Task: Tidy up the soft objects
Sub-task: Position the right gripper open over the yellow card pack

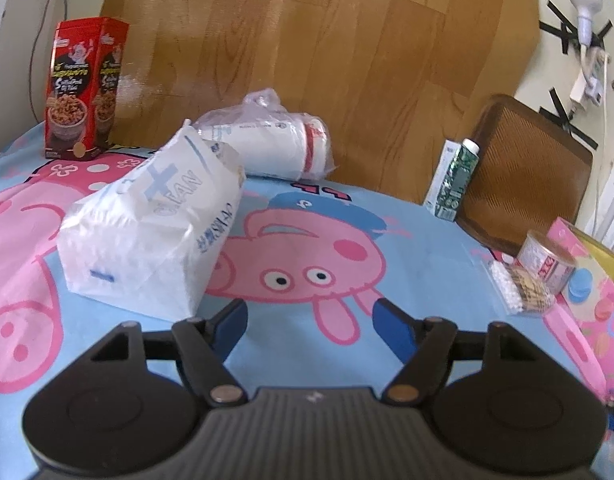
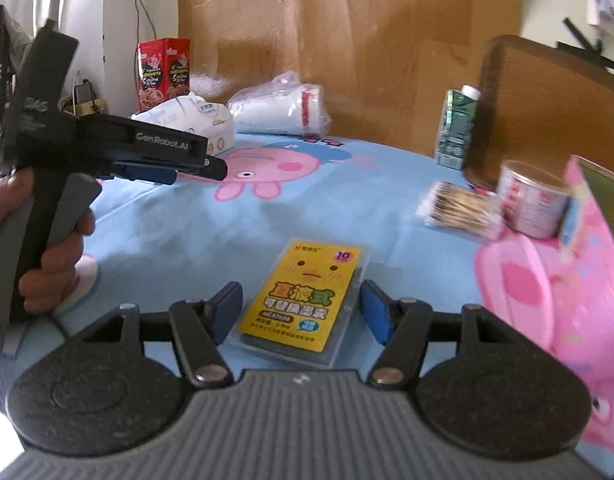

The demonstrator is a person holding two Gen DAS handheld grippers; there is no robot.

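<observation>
A white tissue pack (image 1: pixel 151 232) printed "CLEAN" lies on the cartoon sheet (image 1: pixel 387 300), just ahead and left of my left gripper (image 1: pixel 311 328). That gripper is open with nothing between its blue pads. Behind the pack lies a white bundle in clear plastic wrap (image 1: pixel 275 144). My right gripper (image 2: pixel 301 316) is open over a flat yellow card pack (image 2: pixel 303 300) that lies on the sheet between its fingers, with neither pad pressing it. In the right wrist view a hand (image 2: pixel 55 248) holds the left gripper (image 2: pixel 215 168) side-on, pointing toward the tissue pack (image 2: pixel 195 120) and the wrapped bundle (image 2: pixel 283 108).
A red snack box (image 1: pixel 83 88) stands at the back left. A green carton (image 1: pixel 455 176), a tin can (image 1: pixel 547 264) and a bag of cotton swabs (image 1: pixel 519 288) sit at the right beside a pink bag (image 1: pixel 587 308). A brown chair back (image 1: pixel 527 168) rises behind the table edge.
</observation>
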